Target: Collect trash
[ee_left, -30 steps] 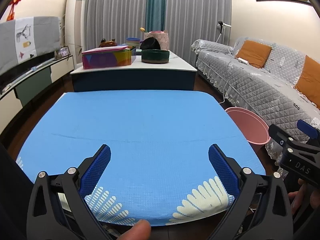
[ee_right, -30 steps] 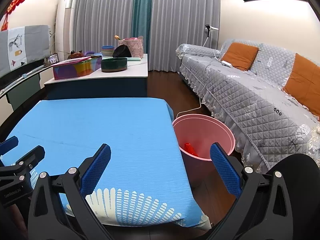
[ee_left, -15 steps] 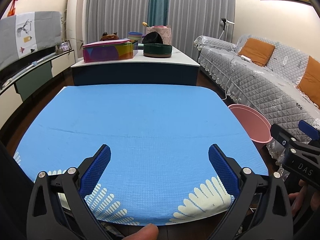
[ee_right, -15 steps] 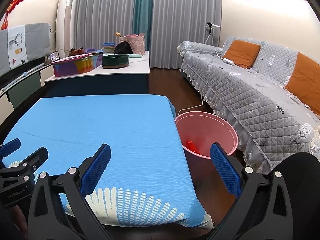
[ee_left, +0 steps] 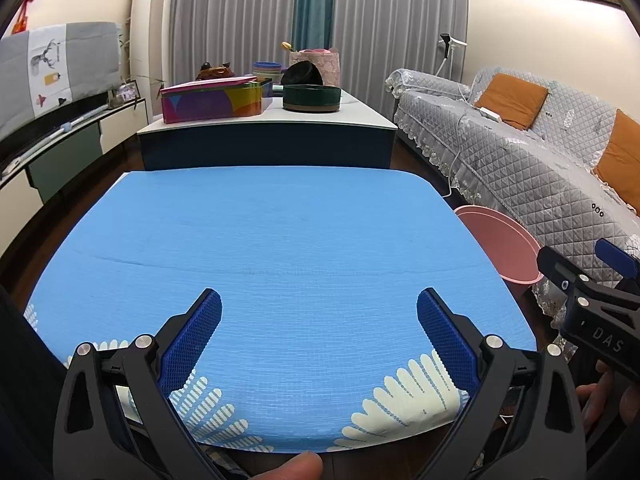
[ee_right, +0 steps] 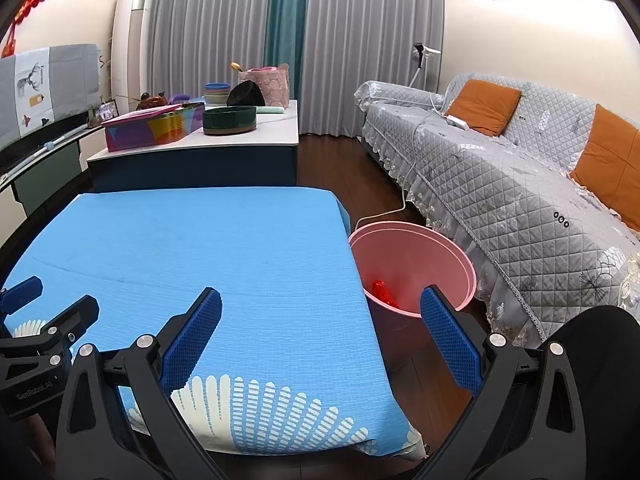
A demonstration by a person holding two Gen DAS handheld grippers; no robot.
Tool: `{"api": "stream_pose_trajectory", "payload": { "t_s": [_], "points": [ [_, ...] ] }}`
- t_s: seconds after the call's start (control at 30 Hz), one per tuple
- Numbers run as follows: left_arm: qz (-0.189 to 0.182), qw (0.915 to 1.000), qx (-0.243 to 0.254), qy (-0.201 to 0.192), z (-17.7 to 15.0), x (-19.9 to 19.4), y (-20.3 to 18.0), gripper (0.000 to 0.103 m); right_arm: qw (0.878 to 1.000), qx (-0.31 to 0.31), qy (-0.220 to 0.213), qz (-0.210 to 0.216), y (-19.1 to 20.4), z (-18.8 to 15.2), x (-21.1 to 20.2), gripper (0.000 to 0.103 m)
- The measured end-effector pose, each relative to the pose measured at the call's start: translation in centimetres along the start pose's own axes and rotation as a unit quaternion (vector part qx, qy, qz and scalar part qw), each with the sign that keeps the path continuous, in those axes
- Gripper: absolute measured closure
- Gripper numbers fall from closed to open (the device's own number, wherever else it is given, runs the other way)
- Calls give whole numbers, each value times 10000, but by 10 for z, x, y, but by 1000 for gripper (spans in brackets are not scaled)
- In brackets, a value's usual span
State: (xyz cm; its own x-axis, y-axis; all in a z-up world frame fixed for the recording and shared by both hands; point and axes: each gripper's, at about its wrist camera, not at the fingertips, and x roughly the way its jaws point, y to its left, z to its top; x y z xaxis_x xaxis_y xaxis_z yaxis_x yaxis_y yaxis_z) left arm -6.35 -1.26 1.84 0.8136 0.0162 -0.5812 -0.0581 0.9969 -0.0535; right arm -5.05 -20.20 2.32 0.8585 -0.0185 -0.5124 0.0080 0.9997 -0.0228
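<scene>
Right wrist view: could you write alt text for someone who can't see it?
An open black gripper with blue-padded jaws hovers empty over a blue tablecloth. A round pink plastic bin holding something red stands on the floor beside the table, near a grey quilted sofa.

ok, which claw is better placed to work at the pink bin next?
Right. The pink bin sits just ahead of the open right claw, red trash visible inside. The open left claw faces bare blue tablecloth.

Blue tablecloth [ee_right: 224, 248], white fan motifs; pink bin [ee_right: 448, 256]; quilted grey sofa [ee_right: 520, 208].
</scene>
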Motion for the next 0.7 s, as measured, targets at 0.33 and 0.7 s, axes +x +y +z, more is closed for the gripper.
{"api": "stream_pose_trajectory", "payload": {
  "t_s": [0.33, 0.7],
  "points": [
    [1, 10000, 18, 0, 0, 2, -1, 8, 10000, 1, 2, -3, 0, 0, 0, 5],
    [10, 10000, 30, -36, 2, 1, 0, 8, 10000, -3, 8, 4, 0, 0, 1, 5]
  ]
}}
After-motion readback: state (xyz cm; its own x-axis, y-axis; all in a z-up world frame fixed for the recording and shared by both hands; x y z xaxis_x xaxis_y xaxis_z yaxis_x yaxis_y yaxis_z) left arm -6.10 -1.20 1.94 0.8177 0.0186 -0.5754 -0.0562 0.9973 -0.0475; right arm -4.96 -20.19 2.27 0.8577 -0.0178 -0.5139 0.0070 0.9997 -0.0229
